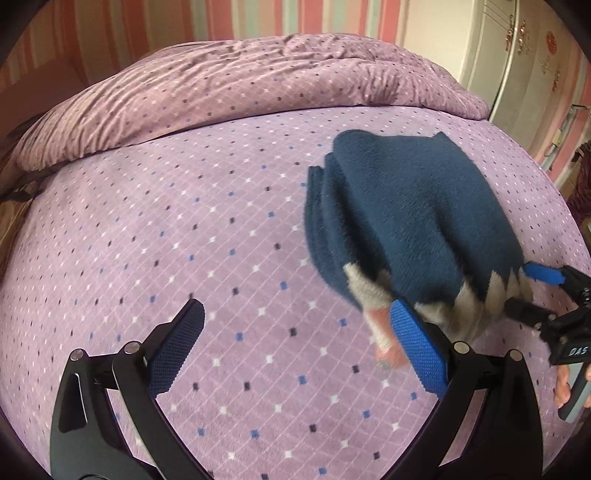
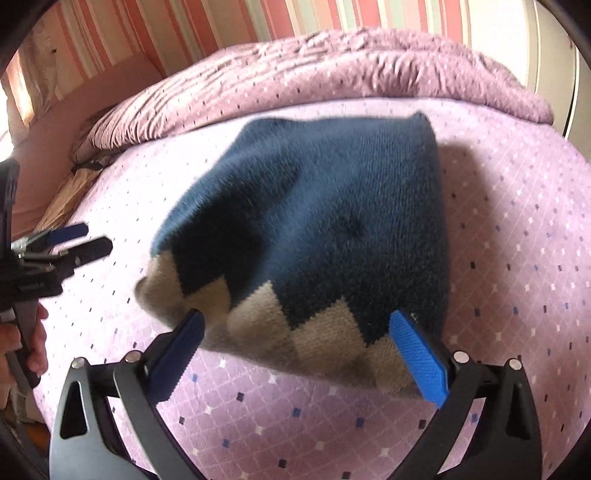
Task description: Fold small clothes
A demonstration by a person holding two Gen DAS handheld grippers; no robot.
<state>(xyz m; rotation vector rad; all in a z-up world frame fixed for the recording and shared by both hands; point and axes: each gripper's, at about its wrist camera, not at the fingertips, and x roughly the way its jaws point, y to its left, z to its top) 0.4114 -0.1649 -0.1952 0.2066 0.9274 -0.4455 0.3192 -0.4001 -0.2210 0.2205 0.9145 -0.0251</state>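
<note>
A dark blue knit garment [image 1: 413, 214] with a grey zigzag band and a pink edge lies folded on the purple bedspread [image 1: 207, 236]. In the right wrist view the garment [image 2: 317, 221] fills the middle, its grey hem between and just beyond my right gripper's fingers. My right gripper [image 2: 295, 347] is open and holds nothing; it also shows at the right of the left wrist view [image 1: 532, 291]. My left gripper [image 1: 295, 343] is open and empty, its right finger beside the garment's pink corner. It shows at the left of the right wrist view [image 2: 79, 242].
A rumpled purple duvet [image 1: 236, 88] lies across the far side of the bed. A striped wall [image 2: 207, 22] stands behind. A white wardrobe [image 1: 517, 59] stands at the far right. The bed edge drops off at the left.
</note>
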